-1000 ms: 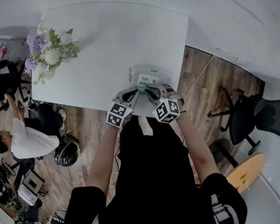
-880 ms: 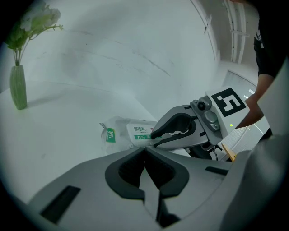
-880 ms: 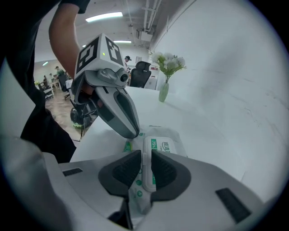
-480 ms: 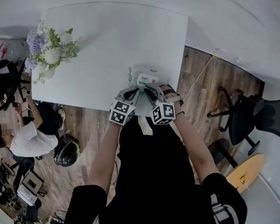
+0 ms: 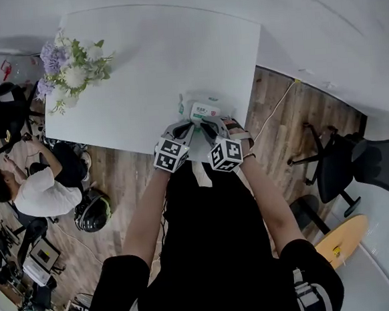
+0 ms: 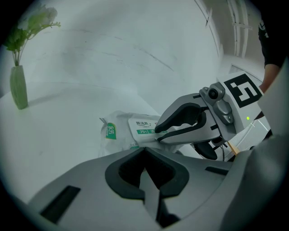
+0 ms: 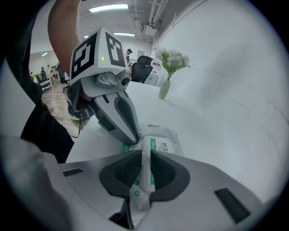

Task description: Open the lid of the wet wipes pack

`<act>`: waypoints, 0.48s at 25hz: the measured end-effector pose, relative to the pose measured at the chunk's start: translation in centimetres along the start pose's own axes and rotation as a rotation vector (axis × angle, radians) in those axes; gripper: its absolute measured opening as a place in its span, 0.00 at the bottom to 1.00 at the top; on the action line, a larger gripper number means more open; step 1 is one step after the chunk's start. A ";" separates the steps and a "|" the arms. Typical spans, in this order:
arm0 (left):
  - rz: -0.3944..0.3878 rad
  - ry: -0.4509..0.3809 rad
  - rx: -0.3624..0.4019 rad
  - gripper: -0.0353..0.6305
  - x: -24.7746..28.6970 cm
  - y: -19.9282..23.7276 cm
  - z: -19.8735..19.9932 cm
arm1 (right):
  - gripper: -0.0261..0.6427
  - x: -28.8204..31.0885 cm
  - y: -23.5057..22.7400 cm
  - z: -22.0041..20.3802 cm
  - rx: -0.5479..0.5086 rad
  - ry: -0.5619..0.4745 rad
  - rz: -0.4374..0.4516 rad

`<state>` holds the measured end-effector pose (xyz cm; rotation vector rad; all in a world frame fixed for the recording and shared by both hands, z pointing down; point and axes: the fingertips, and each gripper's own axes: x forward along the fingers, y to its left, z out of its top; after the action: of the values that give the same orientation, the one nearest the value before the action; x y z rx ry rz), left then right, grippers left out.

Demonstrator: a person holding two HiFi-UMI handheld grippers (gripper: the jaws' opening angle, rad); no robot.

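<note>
At the table's (image 5: pixel 153 61) near edge, the right gripper (image 7: pixel 144 153) clamps the pack's (image 7: pixel 175 139) lid (image 7: pixel 152 144) while the left gripper (image 6: pixel 145 150), jaws together, touches the pack.

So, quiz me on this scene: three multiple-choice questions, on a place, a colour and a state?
1. Where is the pack? A by the vase; B at the near edge of the table; C on the floor.
2. The table's colour? A white; B black; C red.
3. The right gripper is: A wide open; B shut on nothing; C shut on the lid.
Answers: B, it lies at the edge nearest the person; A, the top is plain white; C, the lid stands clamped between its jaws.
</note>
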<state>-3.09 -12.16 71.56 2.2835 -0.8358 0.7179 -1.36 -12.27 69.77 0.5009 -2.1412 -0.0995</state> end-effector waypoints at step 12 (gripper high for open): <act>-0.003 0.022 0.006 0.09 -0.2 -0.3 -0.2 | 0.12 -0.7 0.2 0.3 0.022 0.018 0.016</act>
<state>-3.07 -11.79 71.43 2.2777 -0.8214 0.7437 -1.32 -11.83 69.13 0.4957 -2.1300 -0.0628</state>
